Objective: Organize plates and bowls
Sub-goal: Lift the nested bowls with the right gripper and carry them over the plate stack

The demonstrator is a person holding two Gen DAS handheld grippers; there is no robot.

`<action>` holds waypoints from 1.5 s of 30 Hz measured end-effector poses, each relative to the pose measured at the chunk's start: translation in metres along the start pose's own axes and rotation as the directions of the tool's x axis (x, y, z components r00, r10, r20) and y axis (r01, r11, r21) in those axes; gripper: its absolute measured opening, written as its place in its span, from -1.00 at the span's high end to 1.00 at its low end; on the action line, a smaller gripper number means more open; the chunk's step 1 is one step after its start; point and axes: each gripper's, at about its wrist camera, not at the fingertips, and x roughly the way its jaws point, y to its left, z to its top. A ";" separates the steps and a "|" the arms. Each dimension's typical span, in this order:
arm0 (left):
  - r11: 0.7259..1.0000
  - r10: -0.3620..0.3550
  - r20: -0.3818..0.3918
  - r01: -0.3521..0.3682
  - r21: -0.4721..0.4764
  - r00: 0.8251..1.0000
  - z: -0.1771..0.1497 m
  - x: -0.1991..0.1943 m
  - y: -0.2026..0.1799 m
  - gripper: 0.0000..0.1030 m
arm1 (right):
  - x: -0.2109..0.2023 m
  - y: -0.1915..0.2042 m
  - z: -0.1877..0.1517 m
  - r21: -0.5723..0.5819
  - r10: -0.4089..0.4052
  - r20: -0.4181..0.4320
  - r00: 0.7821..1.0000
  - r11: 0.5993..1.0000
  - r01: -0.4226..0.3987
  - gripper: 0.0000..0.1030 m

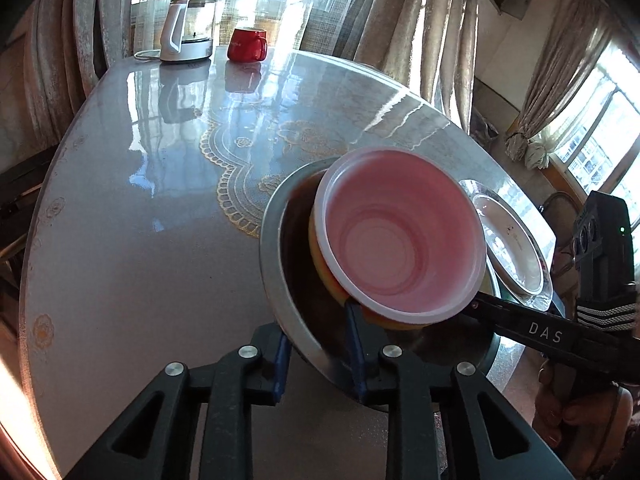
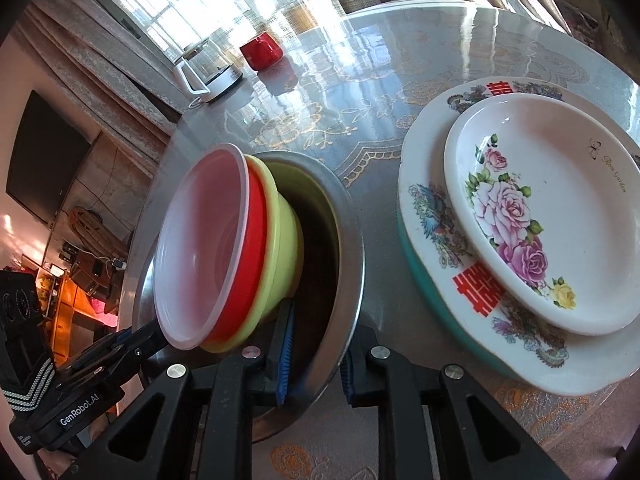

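While your left gripper point(image 1: 318, 360) and right gripper point(image 2: 314, 354) both straddle the steel bowl's point(image 2: 352, 216) rim beside the stacked plates point(image 2: 424, 216), whether they clench is unclear; the table point(image 1: 140, 220) lies open leftward.

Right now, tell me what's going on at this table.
A person with two handheld grippers is sorting dishes. Both the left gripper and the right gripper straddle the rim of the metal basin, which holds nested translucent, red and yellow-green bowls. Beside it, the rose plate sits stacked on a larger patterned plate.
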 end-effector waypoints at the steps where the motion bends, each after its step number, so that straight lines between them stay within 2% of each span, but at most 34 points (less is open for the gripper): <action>1: 1.000 -0.011 -0.002 0.011 -0.009 1.000 -0.001 0.000 0.002 0.52 | 0.000 0.000 -0.001 0.000 0.000 0.001 1.000 1.000 0.000 0.64; 3: 1.000 -0.021 0.011 0.021 -0.006 1.000 -0.002 -0.004 0.001 0.52 | -0.001 -0.001 -0.001 0.006 0.001 0.000 1.000 1.000 -0.001 0.64; 5: 1.000 0.001 0.026 -0.002 0.012 1.000 -0.004 -0.010 -0.003 0.52 | -0.002 0.000 -0.002 0.005 0.005 -0.003 1.000 1.000 -0.004 0.65; 11: 1.000 0.000 0.064 0.000 -0.004 0.998 -0.004 -0.021 0.000 0.52 | -0.008 0.008 0.000 -0.025 0.022 0.014 1.000 0.999 -0.022 0.65; 21: 0.997 -0.015 0.039 0.018 -0.076 0.999 -0.010 -0.009 0.007 0.50 | -0.005 0.004 -0.003 -0.004 0.025 0.009 1.000 1.000 -0.025 0.66; 22: 0.997 -0.012 0.035 0.015 -0.075 0.999 -0.010 -0.009 0.007 0.48 | -0.006 0.003 -0.002 -0.001 0.028 0.011 1.000 1.000 -0.028 0.66; 24: 0.997 -0.004 0.031 0.006 -0.071 1.000 -0.011 -0.011 0.005 0.24 | -0.009 0.001 -0.004 0.004 0.035 0.016 0.999 0.999 -0.035 0.61; 27: 0.997 -0.003 0.033 0.005 -0.072 0.999 -0.017 -0.014 0.006 0.18 | -0.012 -0.002 -0.004 0.021 0.043 0.013 0.999 0.999 -0.043 0.61; 29: 0.997 -0.019 0.041 0.022 -0.071 0.999 -0.018 -0.014 0.006 0.23 | -0.011 -0.003 -0.005 0.016 0.047 0.016 0.999 0.999 -0.047 0.60; 30: 0.997 -0.030 0.046 0.033 -0.065 0.998 -0.018 -0.015 0.005 0.40 | -0.009 -0.004 -0.005 0.020 0.058 0.012 0.998 0.998 -0.059 0.61; 31: 0.998 -0.027 0.051 0.030 -0.053 0.998 -0.019 -0.015 0.002 0.44 | -0.007 -0.003 -0.005 0.016 0.066 0.009 0.998 0.998 -0.066 0.66; 33: 1.000 0.005 0.068 -0.003 -0.025 0.998 -0.019 -0.015 -0.003 0.43 | -0.006 -0.001 -0.006 -0.003 0.055 0.016 0.998 0.998 -0.055 0.68; 37: 0.999 -0.011 0.075 0.015 -0.050 0.997 -0.018 -0.015 0.002 0.46 | -0.006 0.000 -0.006 -0.001 0.045 0.022 0.999 0.999 -0.045 0.68; 45: 0.999 -0.004 0.174 0.010 -0.035 0.985 -0.012 -0.034 -0.004 0.46 | -0.023 0.009 0.001 -0.034 0.064 0.078 0.995 0.998 -0.061 0.68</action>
